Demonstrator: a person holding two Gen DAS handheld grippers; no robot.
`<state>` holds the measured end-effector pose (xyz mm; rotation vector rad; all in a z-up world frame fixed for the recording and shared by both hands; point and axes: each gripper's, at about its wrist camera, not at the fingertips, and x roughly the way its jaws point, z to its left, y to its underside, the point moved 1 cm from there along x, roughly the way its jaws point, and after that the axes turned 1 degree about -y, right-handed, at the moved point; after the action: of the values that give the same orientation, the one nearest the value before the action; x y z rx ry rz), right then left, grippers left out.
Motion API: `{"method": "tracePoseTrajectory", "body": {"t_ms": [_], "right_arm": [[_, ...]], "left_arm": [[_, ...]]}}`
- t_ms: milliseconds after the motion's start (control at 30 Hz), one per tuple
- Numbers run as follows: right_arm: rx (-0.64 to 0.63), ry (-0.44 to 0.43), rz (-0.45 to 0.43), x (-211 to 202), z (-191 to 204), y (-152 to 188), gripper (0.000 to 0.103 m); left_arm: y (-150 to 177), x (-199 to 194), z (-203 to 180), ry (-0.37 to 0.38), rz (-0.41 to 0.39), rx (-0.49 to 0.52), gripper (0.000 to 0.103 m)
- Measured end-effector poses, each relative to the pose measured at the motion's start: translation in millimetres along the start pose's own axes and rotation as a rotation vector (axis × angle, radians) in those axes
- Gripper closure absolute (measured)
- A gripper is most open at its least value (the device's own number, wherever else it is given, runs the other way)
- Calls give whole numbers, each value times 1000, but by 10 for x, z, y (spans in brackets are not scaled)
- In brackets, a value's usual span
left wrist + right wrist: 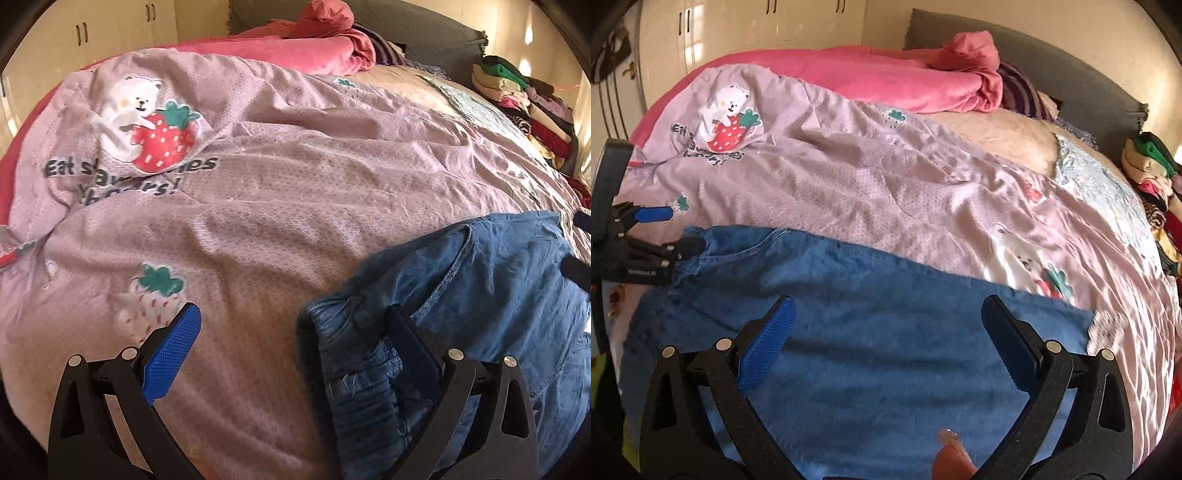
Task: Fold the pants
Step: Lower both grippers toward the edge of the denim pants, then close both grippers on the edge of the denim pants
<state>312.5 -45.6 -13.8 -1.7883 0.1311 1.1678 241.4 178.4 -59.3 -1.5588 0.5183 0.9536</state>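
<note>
Blue denim pants (857, 314) lie flat on a lilac quilt (886, 192) and run left to right. In the left wrist view the pants' waistband end (461, 295) lies at the lower right. My left gripper (295, 325) is open; its right finger rests over the waistband edge and its left finger is over bare quilt. It also shows in the right wrist view (661, 229) at the pants' left end. My right gripper (886, 317) is open and empty, hovering above the middle of the pants.
The quilt (258, 184) with bear and strawberry prints covers the bed. A pink blanket (886, 77) is bunched at the far side. A stack of folded clothes (1156, 177) stands at the right edge. Cupboards (757, 33) stand behind the bed.
</note>
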Motion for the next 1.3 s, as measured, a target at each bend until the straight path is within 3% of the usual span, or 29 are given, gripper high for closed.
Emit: {"method": "tracePoseTrajectory", "body": {"t_ms": [167,233,300,333,400,500,767,833,900,1100,1300], "right_arm": [[-50,-22,47,284,21,-137,8],[-73,-23,70,401,50,-186,8],[-90,-25,85,485,76,-213,8],[-105,-22,91,523,94,-219,8],[-141,-11,103,596,140,-232,8],[-188,-26,116,646,220,-224,8],[-301,-32,99,698,408,-251,10],[-324,-56,101,715,457,-239,22],[-330,-105,109,703,514,-204,50],[-256,-127,79,518,536,-100,86],[-153,-169,-42,-32,436,99,93]], "left_arm": [[-37,139,1,43,-3,20,4],[-41,164,-13,68,-5,22,10],[-28,178,-51,126,4,36,50],[-14,179,-90,169,11,43,58],[13,115,-176,150,-14,75,67],[25,-5,-186,180,-42,63,74],[66,-414,-128,251,-118,60,77],[82,-465,-165,251,-127,79,77],[87,-444,-183,240,-120,91,77],[114,-446,-127,226,-116,96,77],[153,-574,-123,224,-141,111,77]]}}
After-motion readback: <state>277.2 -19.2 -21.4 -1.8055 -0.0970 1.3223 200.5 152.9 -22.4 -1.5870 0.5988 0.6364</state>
